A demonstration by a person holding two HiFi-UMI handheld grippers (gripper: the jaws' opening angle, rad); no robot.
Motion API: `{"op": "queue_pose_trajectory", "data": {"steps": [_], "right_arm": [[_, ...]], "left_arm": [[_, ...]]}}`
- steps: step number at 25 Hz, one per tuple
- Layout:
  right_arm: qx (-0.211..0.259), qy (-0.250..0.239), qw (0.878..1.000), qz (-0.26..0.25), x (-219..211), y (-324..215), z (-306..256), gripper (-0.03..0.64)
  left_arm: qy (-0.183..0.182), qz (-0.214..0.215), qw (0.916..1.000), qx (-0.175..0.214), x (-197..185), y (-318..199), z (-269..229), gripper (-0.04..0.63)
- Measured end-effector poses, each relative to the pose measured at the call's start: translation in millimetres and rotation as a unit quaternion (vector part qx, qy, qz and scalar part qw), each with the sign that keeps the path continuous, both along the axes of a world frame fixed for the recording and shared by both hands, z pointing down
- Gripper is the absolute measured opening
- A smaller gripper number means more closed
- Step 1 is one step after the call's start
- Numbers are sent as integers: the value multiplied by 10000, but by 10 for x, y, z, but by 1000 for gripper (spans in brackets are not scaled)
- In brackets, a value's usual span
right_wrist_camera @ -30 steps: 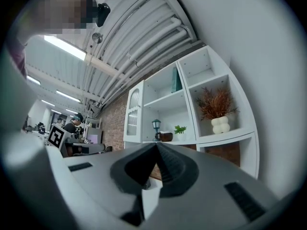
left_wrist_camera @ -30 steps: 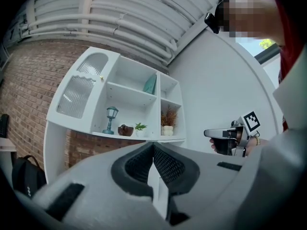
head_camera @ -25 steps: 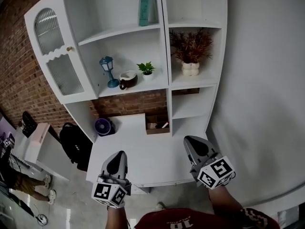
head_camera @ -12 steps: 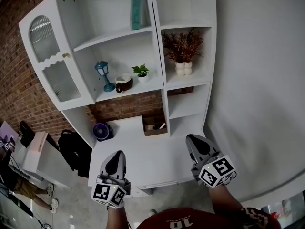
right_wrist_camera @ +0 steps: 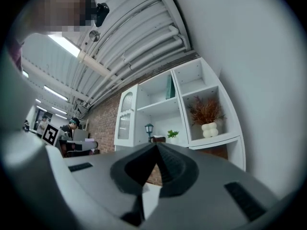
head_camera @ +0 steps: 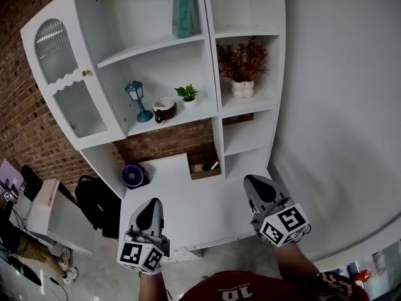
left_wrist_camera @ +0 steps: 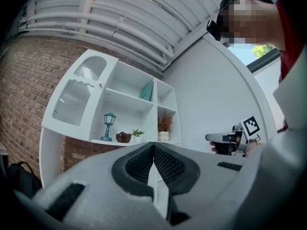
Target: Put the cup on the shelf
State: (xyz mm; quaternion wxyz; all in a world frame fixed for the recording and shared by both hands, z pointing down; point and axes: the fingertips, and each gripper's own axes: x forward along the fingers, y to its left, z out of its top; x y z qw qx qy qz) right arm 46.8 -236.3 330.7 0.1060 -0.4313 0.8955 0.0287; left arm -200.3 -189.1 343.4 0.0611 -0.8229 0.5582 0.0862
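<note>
Both tongs are low over the desk (head_camera: 194, 199). My left gripper (head_camera: 150, 207) is pinched fully shut on nothing, and the right gripper (head_camera: 258, 187) is likewise closed and empty. The cup (head_camera: 165, 109) (dark brown, pale rim) sits on the shelf (head_camera: 203, 111), at twelve o'clock from the left gripper, with the lantern (head_camera: 136, 99) at its nine and a small plant (head_camera: 187, 95) at its two.

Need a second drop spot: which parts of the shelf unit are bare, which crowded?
Bare: the upper shelf left of the teal book; the bay under the vase of dried stems; the desk top between fan and wooden box. Crowded: the middle shelf, with lantern, cup and small plant.
</note>
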Motion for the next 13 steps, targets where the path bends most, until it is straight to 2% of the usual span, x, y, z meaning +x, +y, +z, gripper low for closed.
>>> {"op": "queue_pose_trajectory", "data": {"steps": [13], "right_arm": [[-14, 90, 9997, 226, -209, -18, -2, 2]], "left_arm": [[60, 75, 9999, -104, -214, -19, 73, -6]]}}
